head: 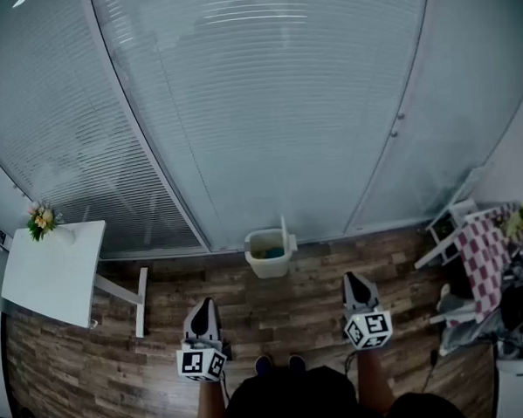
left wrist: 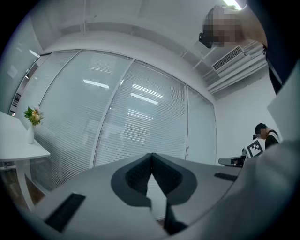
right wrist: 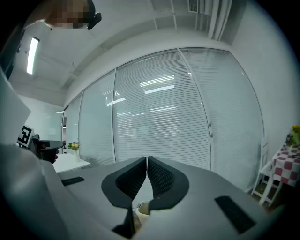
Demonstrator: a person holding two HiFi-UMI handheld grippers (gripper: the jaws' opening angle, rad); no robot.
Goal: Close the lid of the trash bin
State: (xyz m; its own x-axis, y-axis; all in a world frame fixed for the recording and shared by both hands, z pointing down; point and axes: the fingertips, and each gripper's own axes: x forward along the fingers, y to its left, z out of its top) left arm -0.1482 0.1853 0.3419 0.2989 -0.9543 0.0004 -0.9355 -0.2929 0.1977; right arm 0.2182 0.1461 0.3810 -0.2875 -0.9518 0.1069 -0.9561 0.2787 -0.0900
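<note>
The cream trash bin [head: 269, 263] is seen mid-frame in the head view, parked on the wood floor [head: 276, 321] by the glass wall. Its lid [head: 284, 231] is stood upright at the bin's right edge. Lower down, well apart from it, the left gripper [head: 204, 305] and right gripper [head: 356, 282] are both pinched closed, with nothing gripped.

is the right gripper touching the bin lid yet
Apart. The head view shows a stretch of bare wood floor between the right gripper and the trash bin, whose lid stands upright.
</note>
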